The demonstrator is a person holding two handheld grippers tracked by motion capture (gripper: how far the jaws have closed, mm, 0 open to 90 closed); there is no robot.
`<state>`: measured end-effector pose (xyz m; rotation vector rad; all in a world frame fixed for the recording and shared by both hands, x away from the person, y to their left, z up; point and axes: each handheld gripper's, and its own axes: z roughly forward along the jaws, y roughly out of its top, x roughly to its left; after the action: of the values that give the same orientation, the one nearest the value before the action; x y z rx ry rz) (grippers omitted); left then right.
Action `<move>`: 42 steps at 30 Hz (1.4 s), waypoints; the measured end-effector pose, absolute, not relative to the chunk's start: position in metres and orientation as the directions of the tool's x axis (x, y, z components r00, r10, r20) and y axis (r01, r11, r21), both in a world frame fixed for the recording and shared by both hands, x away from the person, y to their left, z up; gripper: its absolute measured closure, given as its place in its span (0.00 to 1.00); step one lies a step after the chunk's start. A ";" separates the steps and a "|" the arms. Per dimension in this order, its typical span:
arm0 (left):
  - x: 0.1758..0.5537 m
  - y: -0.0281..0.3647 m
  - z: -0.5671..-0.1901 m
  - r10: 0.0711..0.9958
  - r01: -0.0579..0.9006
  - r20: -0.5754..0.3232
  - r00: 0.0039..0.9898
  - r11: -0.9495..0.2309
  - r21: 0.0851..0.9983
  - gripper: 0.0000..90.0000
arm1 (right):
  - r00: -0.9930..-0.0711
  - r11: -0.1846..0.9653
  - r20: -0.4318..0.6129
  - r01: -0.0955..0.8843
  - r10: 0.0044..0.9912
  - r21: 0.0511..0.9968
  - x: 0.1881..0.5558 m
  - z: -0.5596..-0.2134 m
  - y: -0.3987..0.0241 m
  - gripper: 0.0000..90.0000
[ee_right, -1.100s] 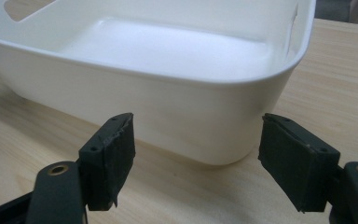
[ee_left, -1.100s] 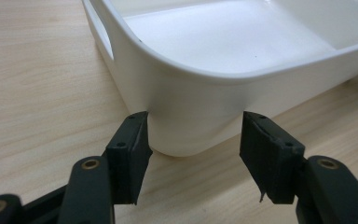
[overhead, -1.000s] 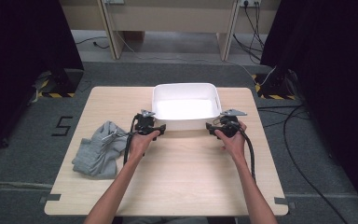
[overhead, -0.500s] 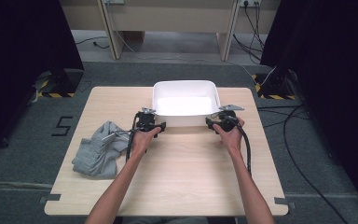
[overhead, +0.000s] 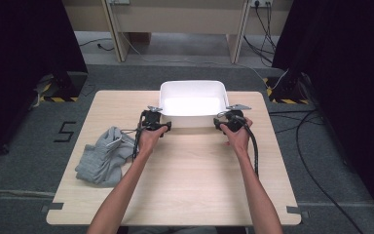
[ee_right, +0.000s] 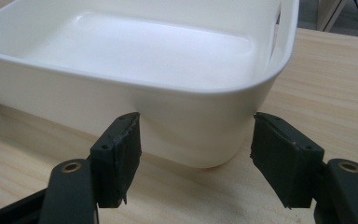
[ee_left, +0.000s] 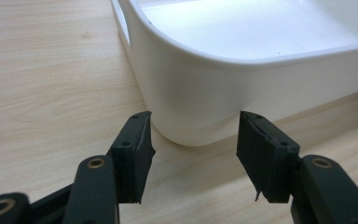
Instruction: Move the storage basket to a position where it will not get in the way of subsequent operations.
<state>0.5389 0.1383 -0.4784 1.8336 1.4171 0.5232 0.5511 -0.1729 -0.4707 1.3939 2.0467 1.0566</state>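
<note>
- White tub [overhead: 192, 103]: empty, standing upright at the far middle of the worktop [overhead: 190, 195], with both near corners facing the person.
- Left hand-held gripper [overhead: 152, 120]: set at the tub's near left corner. In the left gripper view its jaws stand partly open, one on each side of the rounded corner [ee_left: 191, 116]; the pads lie just beside the wall without pressing on it. The jaws have just been closing a little, and nothing is gripped.
- Right hand-held gripper [overhead: 230, 121]: placed likewise at the near right corner [ee_right: 205, 135], jaws partly open and straddling it, with a clear gap at the outer pad. These jaws too have just been closing, and nothing is held.
- Grey cloth [overhead: 104, 156]: crumpled at the left of the worktop, well apart from the tub.
- Step in hand, as judged: lining up both grippers for a two-handed hold on the tub.
- Next move, as judged: easing each gripper forward so a wall sits between the pads, then closing both evenly before lifting or sliding.
</note>
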 end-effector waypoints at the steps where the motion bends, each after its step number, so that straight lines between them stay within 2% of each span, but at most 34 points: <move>1: 0.540 0.139 -0.478 0.946 0.638 -0.118 0.303 -0.110 0.762 0.49 | -0.391 0.201 0.052 0.579 0.919 0.790 0.552 -0.470 -0.172 0.38; 7: 0.542 0.146 -0.480 0.951 0.650 -0.130 0.282 -0.089 0.755 0.50 | -0.393 0.223 0.034 0.587 0.919 0.778 0.559 -0.467 -0.168 0.38; 17: 0.529 0.152 -0.469 0.935 0.645 -0.151 0.322 -0.100 0.757 0.44 | -0.373 0.161 0.093 0.594 0.923 0.789 0.543 -0.464 -0.175 0.35; 31: 0.474 0.163 -0.458 0.875 0.612 -0.181 0.449 -0.153 0.776 0.33 | -0.439 0.203 0.096 0.585 0.893 0.785 0.502 -0.465 -0.187 0.33; 42: 0.431 0.174 -0.449 0.847 0.569 -0.174 0.501 -0.171 0.804 0.30 | -0.496 0.263 0.068 0.566 0.866 0.782 0.481 -0.465 -0.182 0.33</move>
<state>0.4305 0.1738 -0.4493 1.8619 1.1772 0.3966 0.4806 -0.1817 -0.4647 1.3030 2.1653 1.0993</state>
